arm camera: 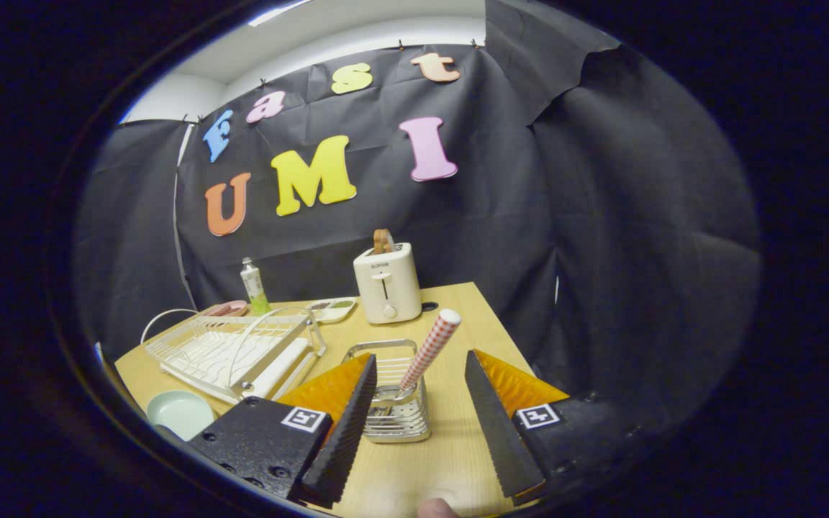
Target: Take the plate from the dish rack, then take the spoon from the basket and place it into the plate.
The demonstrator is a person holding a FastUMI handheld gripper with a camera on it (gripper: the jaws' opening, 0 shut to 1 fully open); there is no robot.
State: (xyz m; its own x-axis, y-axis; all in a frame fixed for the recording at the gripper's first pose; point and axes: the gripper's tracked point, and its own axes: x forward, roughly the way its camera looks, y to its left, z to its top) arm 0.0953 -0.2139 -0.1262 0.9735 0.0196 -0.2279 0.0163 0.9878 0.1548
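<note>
Checkered spoon (429, 350) leaning in wire basket (394, 403), hand-held gripper (420, 374) spread wide, fingers flanking both, untouching.

Hand-held gripper (418, 374) wide open around the basket (393, 403) (spoon (429, 349) leaning inside), plate (180, 413) beside the dish rack (234, 352).

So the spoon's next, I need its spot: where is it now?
In the gripper view, the spoon stands tilted in the wire basket, between the open gripper fingers, toaster beyond.

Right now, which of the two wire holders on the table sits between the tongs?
The small basket holding the spoon, between the open tongs; the larger dish rack lies off to their left.
</note>
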